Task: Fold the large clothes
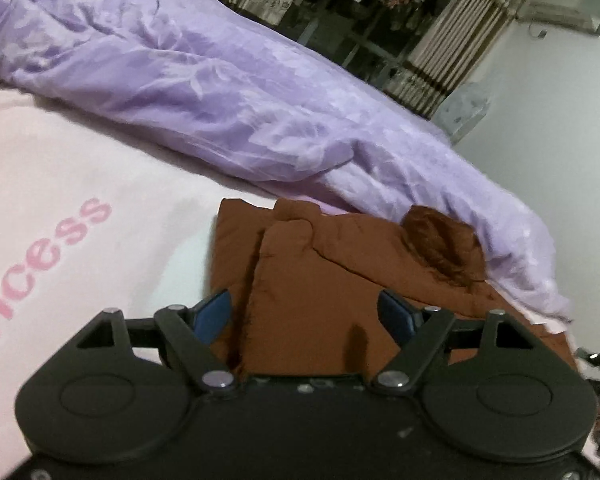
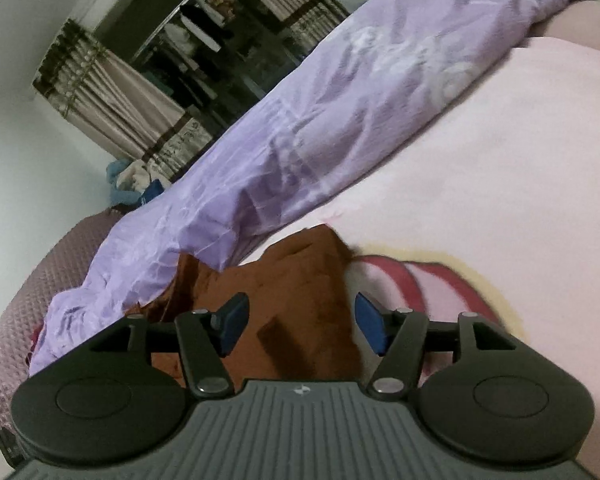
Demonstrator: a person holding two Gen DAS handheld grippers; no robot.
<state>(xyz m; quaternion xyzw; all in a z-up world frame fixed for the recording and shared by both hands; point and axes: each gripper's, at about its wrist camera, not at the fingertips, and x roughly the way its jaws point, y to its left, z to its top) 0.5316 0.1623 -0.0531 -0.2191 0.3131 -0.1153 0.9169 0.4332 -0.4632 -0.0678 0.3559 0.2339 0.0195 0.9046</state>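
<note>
A brown padded jacket (image 1: 320,280) lies folded on the pink bed blanket (image 1: 60,160), with its fur-trimmed hood (image 1: 444,248) at the far right against the quilt. My left gripper (image 1: 304,312) is open just above the jacket's near part, its blue pads (image 1: 212,316) apart and holding nothing. In the right wrist view the jacket (image 2: 296,304) lies directly under my right gripper (image 2: 300,324), which is open and empty. Part of the jacket is tucked under the purple quilt's edge there.
A rumpled purple quilt (image 1: 204,88) runs along the far side of the bed, also in the right wrist view (image 2: 284,136). The pink blanket (image 2: 500,160) has pink lettering (image 1: 48,264). Behind are curtains (image 1: 452,52), a dark window (image 2: 204,40) and white walls.
</note>
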